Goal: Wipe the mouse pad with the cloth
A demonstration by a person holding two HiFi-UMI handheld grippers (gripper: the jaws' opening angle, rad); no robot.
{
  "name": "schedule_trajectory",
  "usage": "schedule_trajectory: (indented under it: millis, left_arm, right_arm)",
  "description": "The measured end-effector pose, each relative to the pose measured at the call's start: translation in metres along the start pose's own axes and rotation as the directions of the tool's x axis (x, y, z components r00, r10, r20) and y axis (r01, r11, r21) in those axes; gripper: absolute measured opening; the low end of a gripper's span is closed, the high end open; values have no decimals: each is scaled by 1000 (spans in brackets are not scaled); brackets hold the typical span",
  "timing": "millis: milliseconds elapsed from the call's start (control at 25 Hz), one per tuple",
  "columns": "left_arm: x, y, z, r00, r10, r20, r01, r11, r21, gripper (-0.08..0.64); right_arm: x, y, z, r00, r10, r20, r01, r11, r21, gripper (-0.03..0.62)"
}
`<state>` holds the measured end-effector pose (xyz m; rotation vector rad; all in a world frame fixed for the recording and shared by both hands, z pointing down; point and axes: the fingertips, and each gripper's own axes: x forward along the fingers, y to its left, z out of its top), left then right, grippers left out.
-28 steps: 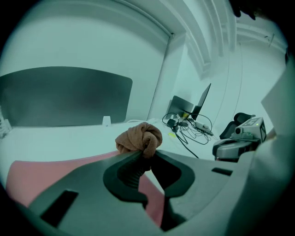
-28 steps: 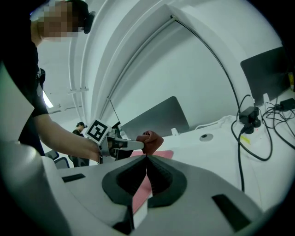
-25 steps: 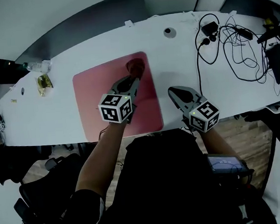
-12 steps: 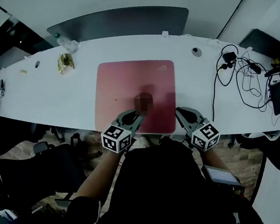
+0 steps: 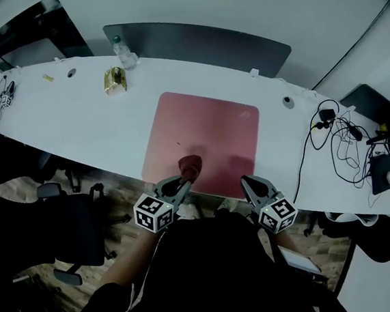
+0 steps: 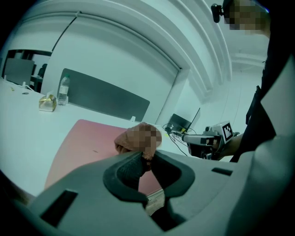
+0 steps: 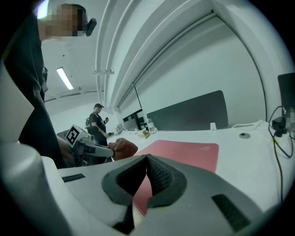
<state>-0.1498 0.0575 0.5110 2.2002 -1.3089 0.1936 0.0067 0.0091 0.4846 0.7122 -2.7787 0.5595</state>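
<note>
A pink-red mouse pad [image 5: 206,133] lies on the white table [image 5: 75,122]. My left gripper [image 5: 182,181] is shut on a bunched red-brown cloth [image 5: 190,165], which sits at the pad's near edge. In the left gripper view the cloth [image 6: 138,140] bulges out above the closed jaws, with the pad [image 6: 87,143] beyond it. My right gripper [image 5: 247,183] hangs at the pad's near right corner, shut with nothing between its jaws. The right gripper view shows the pad [image 7: 184,154] ahead and the cloth [image 7: 122,148] at the left.
A water bottle [image 5: 123,54] and a gold-wrapped object [image 5: 114,80] stand at the table's far left. Tangled black cables [image 5: 341,138] and a small device [image 5: 380,173] lie at the right. A grey divider panel [image 5: 197,38] runs behind the table. Office chairs [image 5: 64,226] stand near my left.
The left gripper has drawn the cloth from the pad's far part back to its near edge. The head view has swung, so the table now runs diagonally. The right gripper stayed near the pad's near right corner.
</note>
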Motion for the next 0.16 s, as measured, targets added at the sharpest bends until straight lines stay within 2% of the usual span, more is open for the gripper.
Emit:
schedule_trajectory:
  millis: [160]
  left_arm:
    - [-20, 8, -4, 1000, -5, 0, 5, 1000, -5, 58]
  right_arm:
    - [8, 20, -4, 1000, 0, -4, 0, 1000, -2, 26]
